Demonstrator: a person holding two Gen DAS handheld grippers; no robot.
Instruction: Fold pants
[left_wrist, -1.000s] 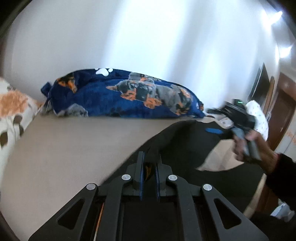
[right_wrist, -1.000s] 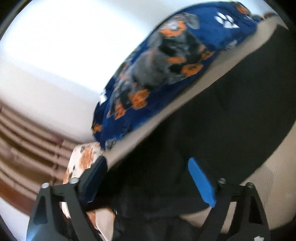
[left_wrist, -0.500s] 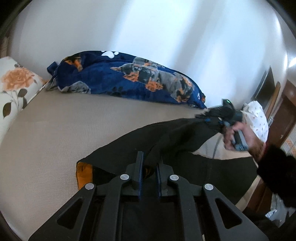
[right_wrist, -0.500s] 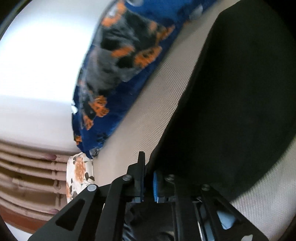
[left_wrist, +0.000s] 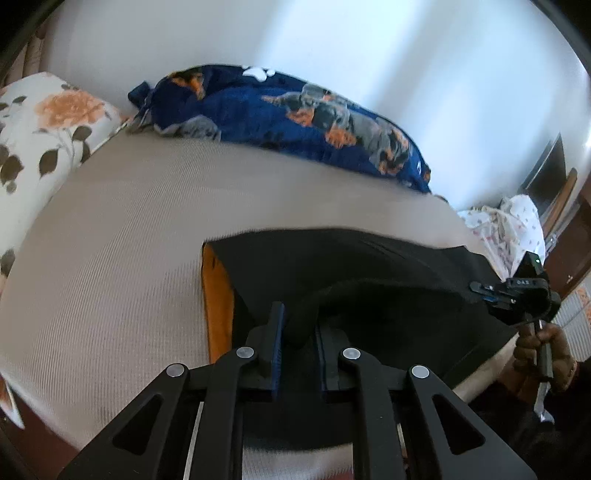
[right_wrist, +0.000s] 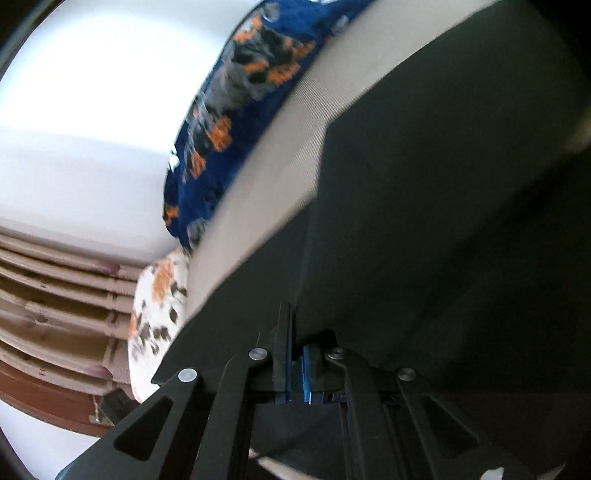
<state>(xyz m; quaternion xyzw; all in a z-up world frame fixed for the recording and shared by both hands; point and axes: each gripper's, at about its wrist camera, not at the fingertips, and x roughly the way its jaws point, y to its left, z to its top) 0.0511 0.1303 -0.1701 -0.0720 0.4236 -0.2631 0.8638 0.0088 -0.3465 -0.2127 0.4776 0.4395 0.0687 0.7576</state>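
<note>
The black pants (left_wrist: 388, 280) lie spread on the beige bed (left_wrist: 122, 258) w/ an orange lining showing at their 9 o'clock edge, one layer lifted off the rest btwn my two claws. My left claw (left_wrist: 299, 328) is clamped on a bunched fold of the cloth at approx 6 o'clock in its view, and my right claw (right_wrist: 295, 332) is closed on the pants' edge too, seen at 3 o'clock from the left cam w/ my hand (left_wrist: 543, 347) under it. Beyond, a blue dog-print blanket (left_wrist: 295, 118) runs along the wall at 12 and a floral pillow (left_wrist: 44, 129) sits at 10.
</note>
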